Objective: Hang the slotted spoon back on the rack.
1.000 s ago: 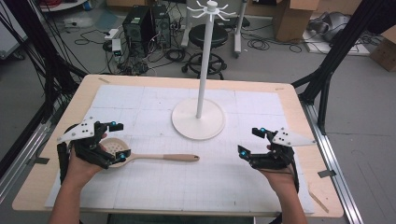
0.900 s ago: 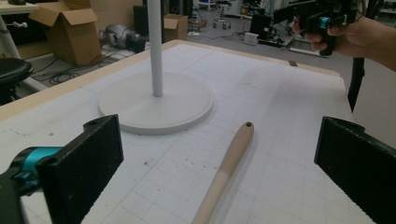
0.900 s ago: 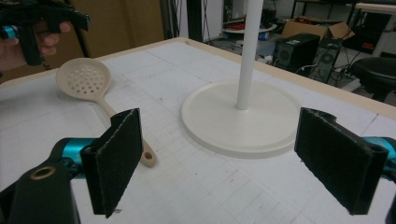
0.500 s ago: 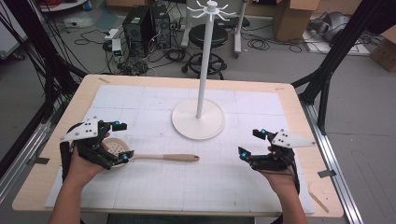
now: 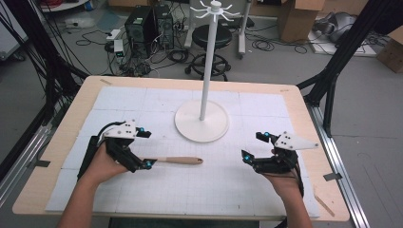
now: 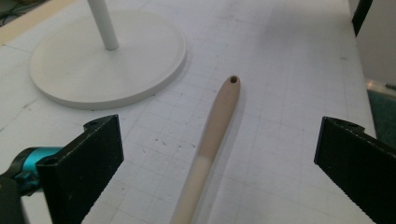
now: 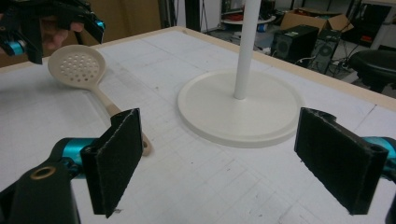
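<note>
On the gridded white table [image 5: 266, 199], a smooth beige slotted spoon [image 5: 183, 160] with a round perforated bowl lies near the rack's disc base [image 5: 201, 124]. The left gripper [image 5: 143, 149], fingers apart, has slid right over the bowl. The right gripper [image 5: 253, 146] stays wide open.

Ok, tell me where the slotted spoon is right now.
In the high view the slotted spoon lies flat on the table's left half, handle pointing right, just before the white stand base, its bowl under the open left gripper.
</note>
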{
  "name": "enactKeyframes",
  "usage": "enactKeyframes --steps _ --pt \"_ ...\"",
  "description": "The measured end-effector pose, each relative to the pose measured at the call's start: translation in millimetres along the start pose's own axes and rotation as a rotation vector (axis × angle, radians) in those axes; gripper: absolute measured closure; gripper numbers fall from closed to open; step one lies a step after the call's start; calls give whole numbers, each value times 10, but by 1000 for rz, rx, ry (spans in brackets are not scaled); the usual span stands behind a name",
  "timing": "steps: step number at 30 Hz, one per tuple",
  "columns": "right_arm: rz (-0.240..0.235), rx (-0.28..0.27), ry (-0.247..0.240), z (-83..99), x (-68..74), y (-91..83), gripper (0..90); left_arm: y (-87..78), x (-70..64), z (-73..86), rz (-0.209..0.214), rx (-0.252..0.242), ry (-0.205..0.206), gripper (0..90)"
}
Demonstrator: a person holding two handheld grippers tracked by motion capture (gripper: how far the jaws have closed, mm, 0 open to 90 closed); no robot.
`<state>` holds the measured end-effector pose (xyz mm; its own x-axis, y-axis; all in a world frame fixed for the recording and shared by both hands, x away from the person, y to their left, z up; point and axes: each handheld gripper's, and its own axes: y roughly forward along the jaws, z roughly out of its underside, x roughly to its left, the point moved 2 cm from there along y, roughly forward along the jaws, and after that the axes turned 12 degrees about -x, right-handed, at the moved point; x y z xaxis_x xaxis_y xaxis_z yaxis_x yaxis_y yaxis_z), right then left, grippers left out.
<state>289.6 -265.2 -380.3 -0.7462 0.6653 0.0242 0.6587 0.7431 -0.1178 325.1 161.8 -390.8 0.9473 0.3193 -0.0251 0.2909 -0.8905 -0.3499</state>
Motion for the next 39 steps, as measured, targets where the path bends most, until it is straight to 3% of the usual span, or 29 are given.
enactKeyframes --steps 3,4,5,7,10,11,13,18,29,35,36,39 --pt "0 0 -4 -4 0 -5 146 106 -12 -32 16 47 24 40" --pt "0 -4 -3 -13 7 -7 146 130 -4 -37 26 60 28 112" --pt "0 -4 -3 -13 7 -7 146 154 6 -36 39 70 22 112" --pt "-2 -6 -10 -16 12 3 146 226 34 -17 32 135 28 172" --pt "-5 2 -11 -6 18 16 146 309 59 1 16 189 28 185" --pt "-5 2 -11 -6 18 16 146 309 59 1 16 189 28 213" --pt "-5 8 -15 5 19 27 146 394 76 11 35 233 30 276" --pt "-5 12 -15 5 26 24 146 495 76 62 58 296 39 310" --pt "-14 36 -42 23 55 69 146 691 117 177 39 478 74 426" --pt "-11 38 -42 27 53 71 147 792 113 179 47 549 98 486" --pt "-12 38 -43 29 53 70 146 812 115 183 59 563 95 529" --pt "-10 38 -42 31 52 71 147 819 113 181 65 570 97 541"
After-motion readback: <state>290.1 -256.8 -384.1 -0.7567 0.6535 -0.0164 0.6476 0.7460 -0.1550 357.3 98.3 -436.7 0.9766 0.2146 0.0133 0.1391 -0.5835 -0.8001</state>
